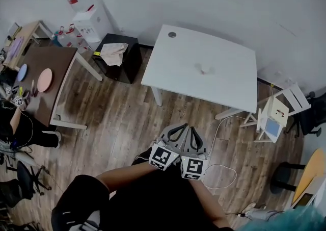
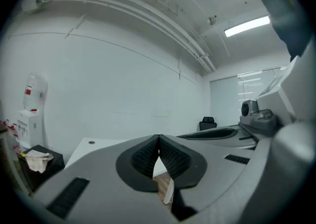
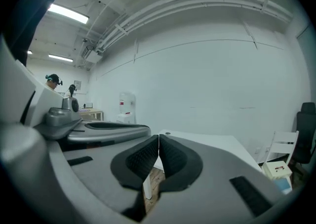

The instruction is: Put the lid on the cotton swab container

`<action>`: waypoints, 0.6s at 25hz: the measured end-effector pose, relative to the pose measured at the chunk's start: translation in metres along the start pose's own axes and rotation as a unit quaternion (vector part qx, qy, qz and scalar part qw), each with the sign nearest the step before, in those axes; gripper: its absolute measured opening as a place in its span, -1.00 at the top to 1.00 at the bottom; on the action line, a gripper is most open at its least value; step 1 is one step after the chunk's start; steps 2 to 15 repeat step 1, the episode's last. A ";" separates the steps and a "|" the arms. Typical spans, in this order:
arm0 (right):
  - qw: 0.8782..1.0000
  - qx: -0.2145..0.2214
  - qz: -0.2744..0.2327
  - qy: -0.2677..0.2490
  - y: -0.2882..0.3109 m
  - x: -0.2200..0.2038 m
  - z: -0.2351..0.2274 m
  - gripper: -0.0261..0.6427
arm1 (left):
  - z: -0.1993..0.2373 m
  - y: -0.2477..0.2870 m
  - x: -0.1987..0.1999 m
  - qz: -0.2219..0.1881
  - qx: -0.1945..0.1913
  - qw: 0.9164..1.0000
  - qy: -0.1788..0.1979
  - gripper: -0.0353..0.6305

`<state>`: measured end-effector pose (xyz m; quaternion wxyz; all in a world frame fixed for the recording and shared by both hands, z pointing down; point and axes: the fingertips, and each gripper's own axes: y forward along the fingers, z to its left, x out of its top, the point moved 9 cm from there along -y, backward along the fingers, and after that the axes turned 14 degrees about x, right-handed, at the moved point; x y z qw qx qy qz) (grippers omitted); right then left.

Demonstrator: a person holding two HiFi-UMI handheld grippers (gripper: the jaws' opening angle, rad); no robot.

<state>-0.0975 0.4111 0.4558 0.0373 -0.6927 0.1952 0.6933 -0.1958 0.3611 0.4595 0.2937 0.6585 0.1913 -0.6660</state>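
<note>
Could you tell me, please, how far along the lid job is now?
Nothing looks done. The left hand-held gripper and right hand-held gripper are both shut and empty, held side by side over the wooden floor, short of the white table. A pale mark on it is too faint to identify; no container or lid is recognisable. Finding, lifting and fitting the lid are all left.

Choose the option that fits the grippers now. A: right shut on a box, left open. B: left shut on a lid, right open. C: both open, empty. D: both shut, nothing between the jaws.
D: the left gripper and the right gripper each show their pads meeting at the tips, with nothing held.
</note>
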 end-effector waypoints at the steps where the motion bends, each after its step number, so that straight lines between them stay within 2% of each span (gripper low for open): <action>1: 1.000 -0.005 0.000 0.001 0.007 0.003 0.001 0.82 | 0.006 0.003 0.000 0.003 -0.005 1.000 0.002 0.85; 15: 1.000 -0.005 0.000 0.001 0.007 0.003 0.001 0.82 | 0.006 0.003 0.000 0.003 -0.005 1.000 0.002 0.85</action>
